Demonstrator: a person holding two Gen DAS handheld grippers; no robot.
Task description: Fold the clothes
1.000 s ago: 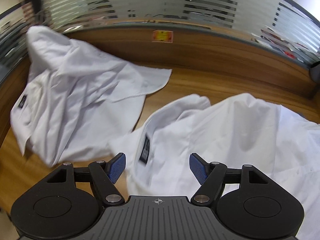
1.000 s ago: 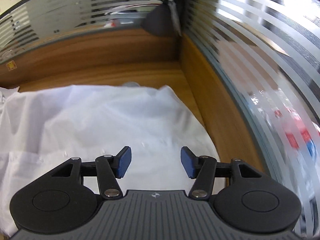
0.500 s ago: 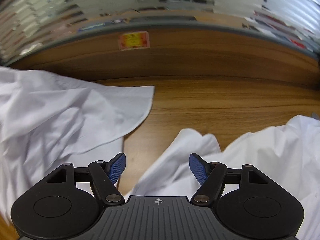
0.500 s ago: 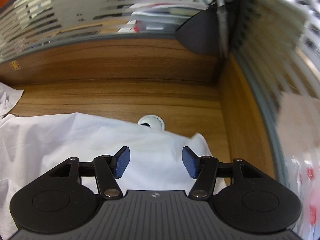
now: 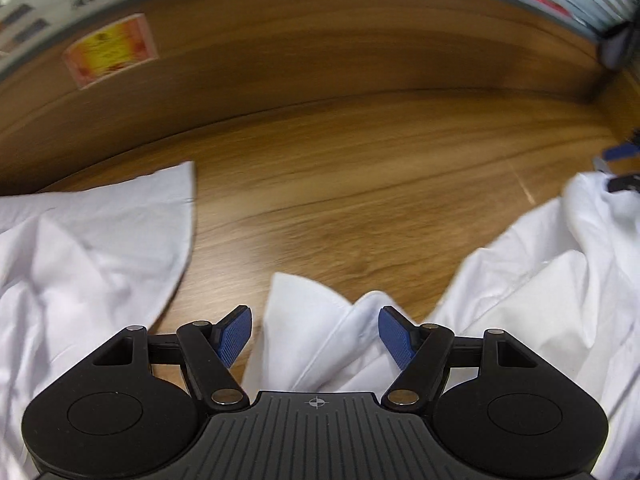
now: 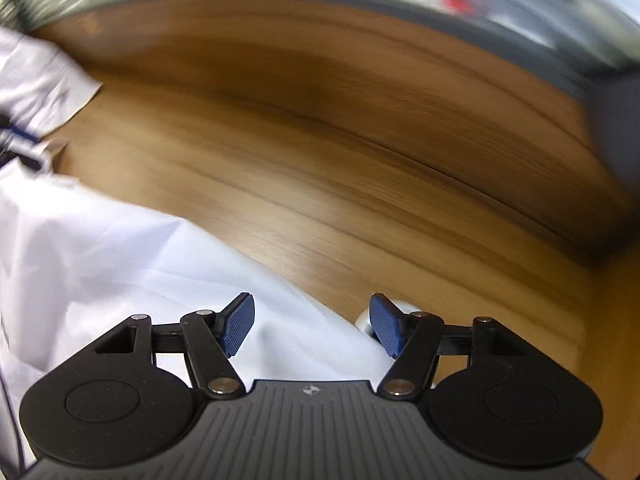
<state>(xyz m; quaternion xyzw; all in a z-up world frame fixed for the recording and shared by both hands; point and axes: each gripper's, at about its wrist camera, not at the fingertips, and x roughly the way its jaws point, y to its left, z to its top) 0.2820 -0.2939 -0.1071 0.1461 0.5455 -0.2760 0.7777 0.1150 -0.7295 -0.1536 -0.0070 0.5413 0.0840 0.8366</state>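
A crumpled white shirt (image 5: 540, 300) lies on the wooden desk (image 5: 360, 200). My left gripper (image 5: 316, 330) hangs open just above a bunched end of that shirt, its blue pads (image 5: 236, 334) clear of the cloth. In the right wrist view the same shirt (image 6: 120, 272) fills the lower left. My right gripper (image 6: 312, 322) points down over the shirt's far edge with its jaws opening and nothing pressed between the pads. A second white shirt (image 5: 92, 248) lies to the left. The right gripper (image 5: 618, 168) shows at the left view's right edge.
A wooden back panel (image 5: 320, 60) with an orange sticker (image 5: 110, 52) rises behind the desk, with striped glass above it. A white round cable hole rim (image 6: 362, 322) peeks out beside my right gripper's right finger. Bare wood lies between the two shirts.
Both grippers have swung forward and dipped toward the desk, so the back panel looms closer. The right gripper's jaws have widened a little. The shirts lie where they were.
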